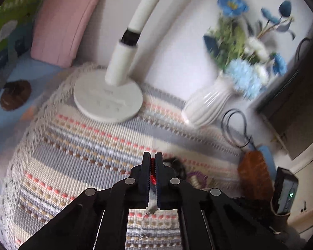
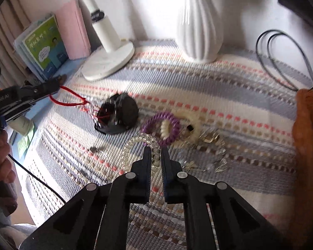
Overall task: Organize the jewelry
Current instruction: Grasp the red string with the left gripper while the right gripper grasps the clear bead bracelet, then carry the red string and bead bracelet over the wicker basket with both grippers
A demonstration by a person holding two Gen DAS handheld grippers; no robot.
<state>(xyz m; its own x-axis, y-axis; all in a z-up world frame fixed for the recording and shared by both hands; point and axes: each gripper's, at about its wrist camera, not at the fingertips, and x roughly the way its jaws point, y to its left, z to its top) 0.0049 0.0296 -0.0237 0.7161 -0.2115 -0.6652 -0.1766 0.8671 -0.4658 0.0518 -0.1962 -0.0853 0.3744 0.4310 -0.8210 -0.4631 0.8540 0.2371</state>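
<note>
My left gripper point(image 1: 153, 160) is shut on a red cord point(image 1: 152, 176); in the right wrist view it point(image 2: 59, 81) holds that red cord point(image 2: 70, 98) lifted, with clear beads point(image 2: 91, 112) trailing down to a black hair piece point(image 2: 120, 113) on the striped mat point(image 2: 219, 95). My right gripper point(image 2: 156, 152) is shut on a clear coiled bracelet point(image 2: 135, 148) lying on the mat. A purple coil hair tie point(image 2: 161, 128), a cream ring point(image 2: 187, 123) and small metal pieces point(image 2: 210, 138) lie just beyond it.
A white lamp base point(image 2: 108, 62) and a white ribbed vase point(image 2: 200, 29) stand at the back of the mat. Books point(image 2: 48, 45) and a pink case point(image 2: 73, 29) are at back left. Black cable point(image 2: 281, 48) loops at back right. An orange cloth point(image 2: 308, 137) lies right.
</note>
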